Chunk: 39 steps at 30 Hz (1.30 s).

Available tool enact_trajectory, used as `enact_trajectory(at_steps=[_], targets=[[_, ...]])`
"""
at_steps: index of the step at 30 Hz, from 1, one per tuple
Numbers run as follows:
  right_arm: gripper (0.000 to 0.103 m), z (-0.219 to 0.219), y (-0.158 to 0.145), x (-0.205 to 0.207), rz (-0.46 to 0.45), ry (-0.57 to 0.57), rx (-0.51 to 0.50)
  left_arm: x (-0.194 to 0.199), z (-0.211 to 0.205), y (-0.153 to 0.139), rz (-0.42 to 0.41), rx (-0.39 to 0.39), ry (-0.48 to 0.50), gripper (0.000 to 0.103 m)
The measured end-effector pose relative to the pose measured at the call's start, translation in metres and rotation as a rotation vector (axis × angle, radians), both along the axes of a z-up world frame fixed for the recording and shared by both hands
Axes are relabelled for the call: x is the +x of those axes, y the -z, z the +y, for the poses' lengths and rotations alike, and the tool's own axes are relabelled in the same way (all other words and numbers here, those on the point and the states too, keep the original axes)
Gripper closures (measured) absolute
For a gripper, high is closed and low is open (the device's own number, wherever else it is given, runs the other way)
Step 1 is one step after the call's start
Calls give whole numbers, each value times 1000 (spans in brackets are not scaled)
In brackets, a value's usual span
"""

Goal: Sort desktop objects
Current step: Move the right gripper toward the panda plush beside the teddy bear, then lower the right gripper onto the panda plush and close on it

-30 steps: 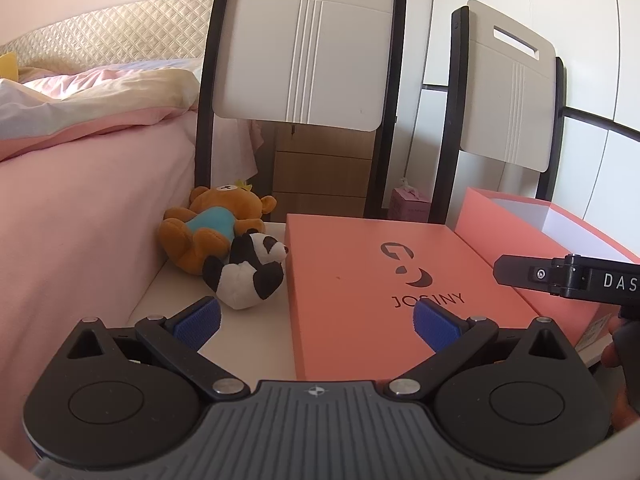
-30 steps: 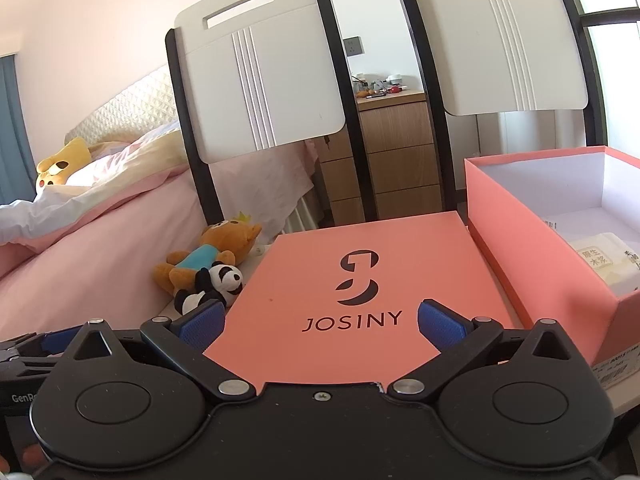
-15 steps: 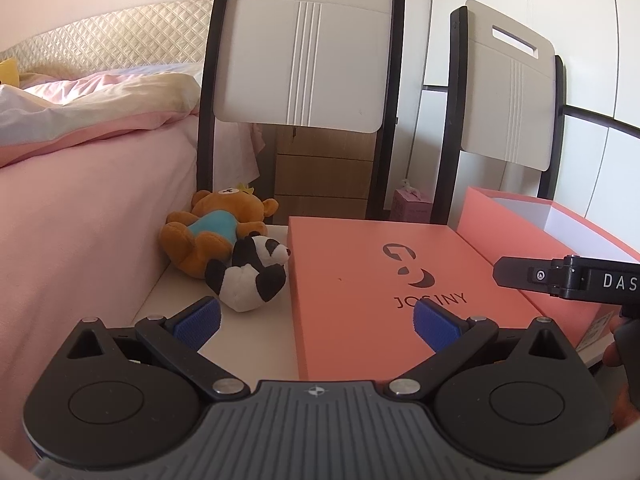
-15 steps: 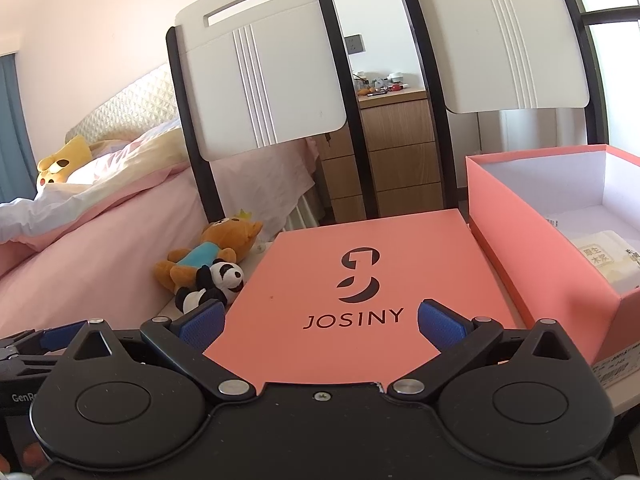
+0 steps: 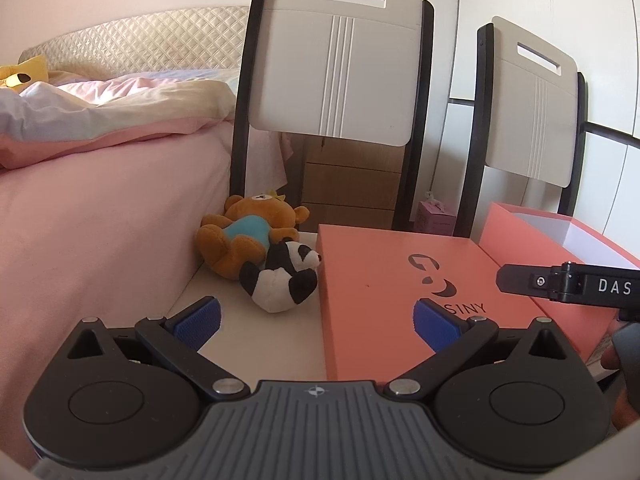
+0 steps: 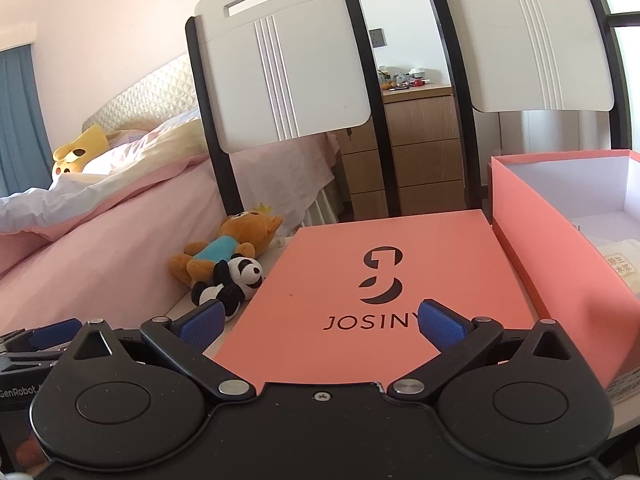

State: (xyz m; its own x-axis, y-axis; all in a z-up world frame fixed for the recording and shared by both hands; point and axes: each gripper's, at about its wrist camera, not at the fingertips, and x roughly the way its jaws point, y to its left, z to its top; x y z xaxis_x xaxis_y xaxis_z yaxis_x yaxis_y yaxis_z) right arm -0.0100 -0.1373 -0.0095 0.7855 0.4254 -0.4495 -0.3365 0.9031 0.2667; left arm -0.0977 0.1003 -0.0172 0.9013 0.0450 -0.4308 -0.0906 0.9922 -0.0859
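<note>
A brown plush bear [image 5: 248, 236] in a blue shirt and a black-and-white plush panda [image 5: 280, 280] lie together on the white desk [image 5: 256, 340] at its left. They also show in the right wrist view, the bear [image 6: 224, 248] behind the panda [image 6: 232, 280]. A coral box lid [image 6: 360, 280] marked JOSINY lies flat at the middle. An open coral box [image 6: 560, 248] stands at the right with white packets inside. My left gripper [image 5: 316, 320] is open and empty, short of the panda. My right gripper [image 6: 320, 322] is open and empty over the lid's near edge.
Two white chair backs [image 5: 336, 56] with black frames stand behind the desk. A pink bed [image 5: 80, 220] runs along the left edge. A wooden drawer unit [image 6: 416, 152] is behind the chairs. The right gripper's arm [image 5: 568, 282] shows at the right of the left wrist view.
The left gripper has turned slightly left, so the toys and lid sit further right in its view. The right gripper has barely moved. Both stay open.
</note>
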Motion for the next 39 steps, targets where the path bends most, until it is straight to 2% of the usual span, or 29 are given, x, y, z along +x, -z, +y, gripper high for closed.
enact_trajectory(at_steps=[4, 10, 15, 22, 30, 34, 37, 39], targets=[[0, 7, -7, 9, 35, -46, 26, -1, 2, 0, -3, -3, 9, 0], [0, 20, -32, 22, 14, -66, -14, -4, 5, -1, -10, -17, 13, 0], [0, 27, -51, 44, 78, -125, 28, -8, 2, -3, -33, 0, 24, 0], [0, 76, -67, 74, 112, -248, -95, -13, 7, -5, -57, -26, 30, 0], [4, 160, -40, 142, 275, -372, -221, -18, 15, -8, -79, -67, 16, 0], [9, 178, -17, 173, 378, -385, -245, -18, 17, -8, -80, -69, -5, 0], [18, 187, 0, 183, 415, -369, -279, -17, 21, -8, -73, -80, -16, 0], [21, 193, 7, 187, 428, -381, -276, -17, 20, -8, -73, -75, -26, 0]])
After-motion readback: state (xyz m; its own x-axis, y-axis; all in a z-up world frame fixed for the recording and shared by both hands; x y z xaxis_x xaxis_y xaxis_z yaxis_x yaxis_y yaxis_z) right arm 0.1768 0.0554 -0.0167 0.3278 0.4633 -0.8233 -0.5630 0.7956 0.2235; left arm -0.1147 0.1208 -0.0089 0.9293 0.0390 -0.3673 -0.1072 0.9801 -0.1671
